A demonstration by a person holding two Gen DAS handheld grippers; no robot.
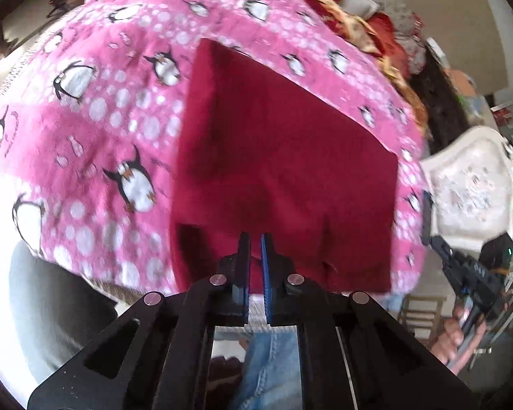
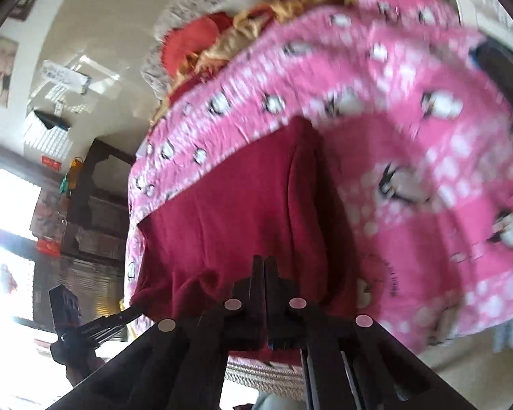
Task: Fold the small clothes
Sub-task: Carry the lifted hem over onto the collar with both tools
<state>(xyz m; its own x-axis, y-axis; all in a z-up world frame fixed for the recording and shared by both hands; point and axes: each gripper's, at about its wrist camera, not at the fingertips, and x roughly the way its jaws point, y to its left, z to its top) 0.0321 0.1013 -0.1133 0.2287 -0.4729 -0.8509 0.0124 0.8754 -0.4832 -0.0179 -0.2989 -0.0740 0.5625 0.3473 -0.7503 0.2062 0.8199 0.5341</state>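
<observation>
A dark red cloth (image 1: 284, 157) lies spread on a pink penguin blanket (image 1: 102, 109). Its near edge is bunched and lifted where the grippers meet it. My left gripper (image 1: 254, 239) is shut on that near edge, with red fabric showing in the thin gap between its blue pads. In the right wrist view my right gripper (image 2: 264, 259) is shut on the red cloth (image 2: 229, 212) at its gathered near hem. The left gripper (image 2: 119, 314) reaches the cloth's near left corner there. The right gripper (image 1: 431, 225) shows at the far right of the left wrist view, held by a hand (image 1: 458, 338).
The pink blanket (image 2: 410, 157) covers a bed, with red and gold bedding (image 1: 352, 10) piled at its far end. A white ornate chair back (image 1: 475, 184) stands to the right. A person's jeans (image 1: 270, 358) show below the bed's near edge. Dark shelving (image 2: 92, 205) stands to the left.
</observation>
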